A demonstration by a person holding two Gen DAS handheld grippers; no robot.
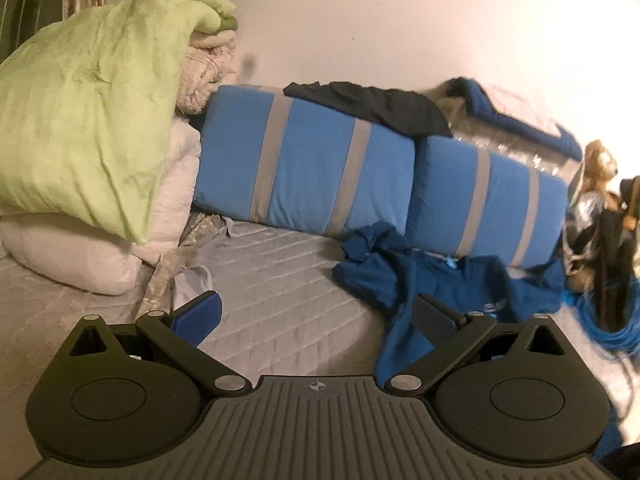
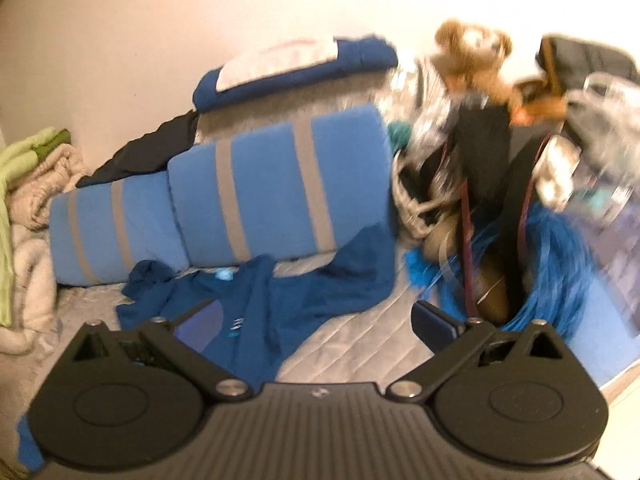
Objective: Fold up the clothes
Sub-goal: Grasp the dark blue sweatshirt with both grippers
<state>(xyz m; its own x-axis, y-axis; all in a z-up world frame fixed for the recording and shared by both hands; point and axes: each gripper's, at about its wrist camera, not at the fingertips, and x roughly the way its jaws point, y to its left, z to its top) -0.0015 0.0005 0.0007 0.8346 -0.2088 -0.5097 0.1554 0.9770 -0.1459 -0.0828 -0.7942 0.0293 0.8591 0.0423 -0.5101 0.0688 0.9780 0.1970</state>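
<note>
Both grippers are hovering low over the bed, pointing forward toward the wall. The left gripper (image 1: pixel 316 316) is holding its jaws wide apart with nothing between them; its left fingertip is hanging over bare mattress (image 1: pixel 280 296), and its right one is sitting over the edge of the blue T-shirt (image 1: pixel 432 284). The right gripper (image 2: pixel 316 320) is likewise keeping its jaws spread and gripping nothing, its left fingertip over the blue T-shirt (image 2: pixel 280 300) and its right one over bare mattress (image 2: pixel 360 340).

The shirt is lying crumpled and partly spread on the quilted, pale grey mattress, just in front of the cushions, one sleeve bunching up at its left. It is soft dark-blue knit cloth with a small light-blue neck tag and a small pale print on the chest, too blurred to read.

Behind it, two blocky blue cushions (image 1: pixel 312 164) with grey stripes are leaning against the wall, a dark garment (image 1: pixel 372 104) draping over their tops. At the left, a wrinkled light-green pillow (image 1: pixel 88 112) is resting on white bedding (image 1: pixel 76 256). At the right, a fuzzy brown stuffed toy (image 2: pixel 472 56) is sitting above a blurred heap of bags and blue cord.
</note>
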